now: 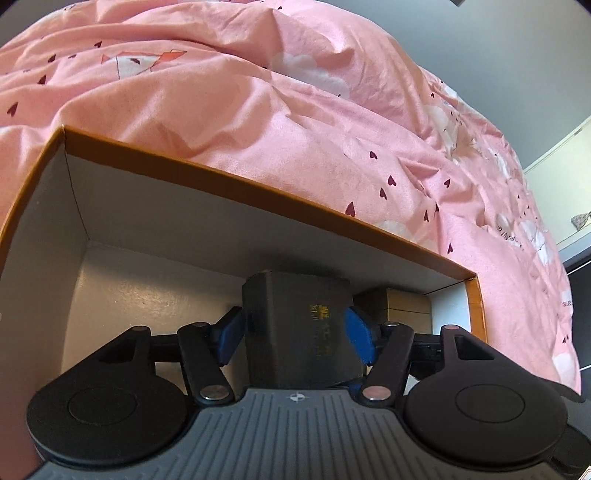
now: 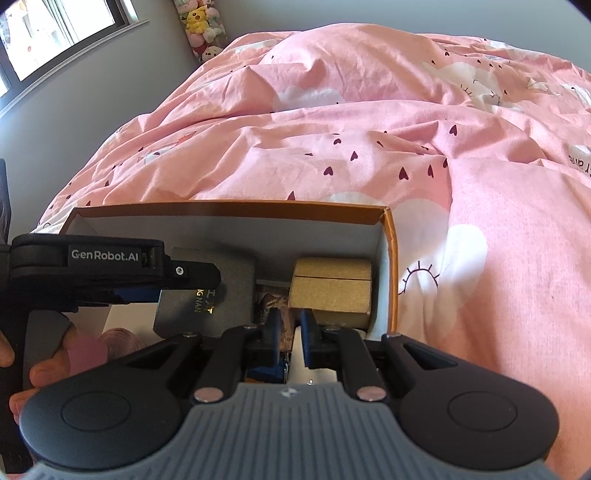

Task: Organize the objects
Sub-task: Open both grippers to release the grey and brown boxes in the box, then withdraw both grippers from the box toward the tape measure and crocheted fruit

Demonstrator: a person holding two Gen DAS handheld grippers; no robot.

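An orange-rimmed cardboard box (image 1: pixel 258 184) with a white inside lies on the bed; it also shows in the right wrist view (image 2: pixel 389 266). My left gripper (image 1: pixel 295 332) is shut on a dark grey box with gold lettering (image 1: pixel 299 325) and holds it inside the cardboard box. In the right wrist view the dark grey box (image 2: pixel 221 295) sits under the left gripper's finger (image 2: pixel 192 275). A gold box (image 2: pixel 330 291) lies at the cardboard box's right end, also seen in the left wrist view (image 1: pixel 406 306). My right gripper (image 2: pixel 290 339) hovers just before the gold box, jaws a narrow gap apart, holding nothing.
A rumpled pink duvet (image 2: pixel 369 140) with hearts and clouds covers the bed behind and right of the box. A patterned item (image 2: pixel 271 299) lies between the two boxes. Plush toys (image 2: pixel 201 26) and a window (image 2: pixel 55 33) are at the far left wall.
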